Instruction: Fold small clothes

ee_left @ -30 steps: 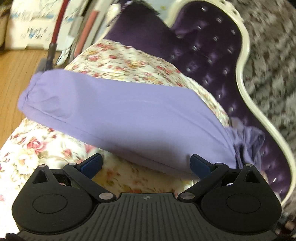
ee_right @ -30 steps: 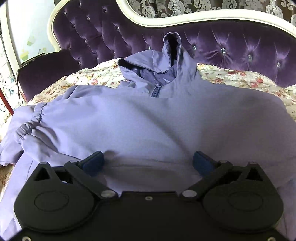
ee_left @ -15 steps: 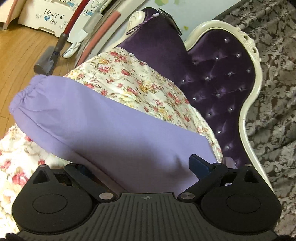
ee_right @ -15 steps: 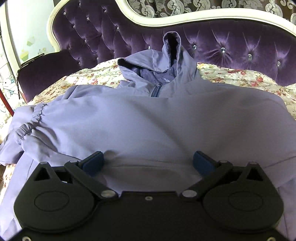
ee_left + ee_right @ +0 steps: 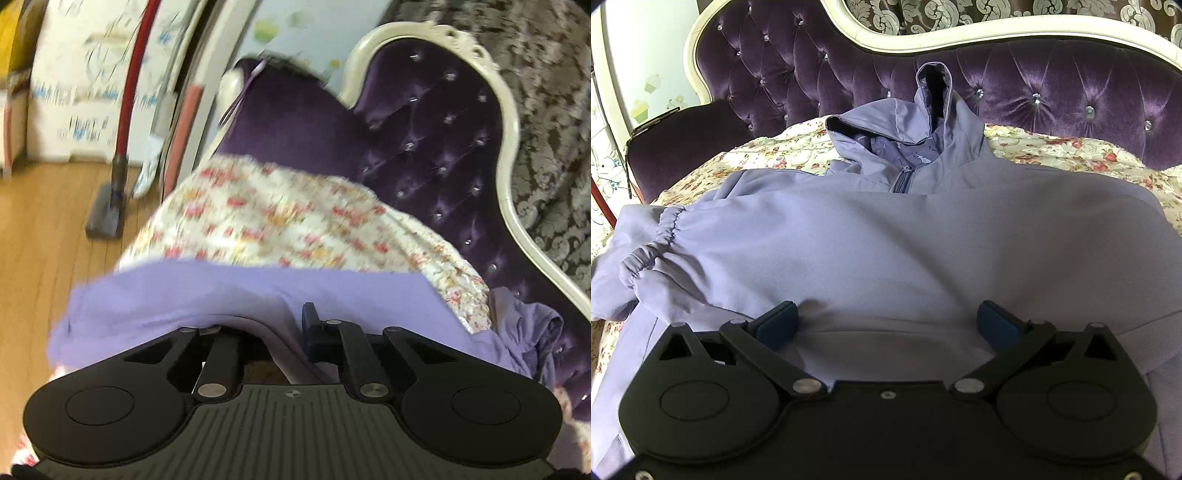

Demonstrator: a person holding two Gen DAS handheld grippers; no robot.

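Lying spread on the floral bed [image 5: 1052, 151], hood toward the headboard [image 5: 1034, 74], the jacket [image 5: 886, 240] looks light, thin and limp, likely a bit slick. The left tool [image 5: 284, 328] has just been closing, and its jaws now pinch a fold of the sleeve [image 5: 184, 295]. The right tool [image 5: 886, 325] stands wide open over the lower front, gripping nothing. Seams, hem and the gathered cuff [image 5: 653, 243] give the surest hold (smooth panels may slide out).
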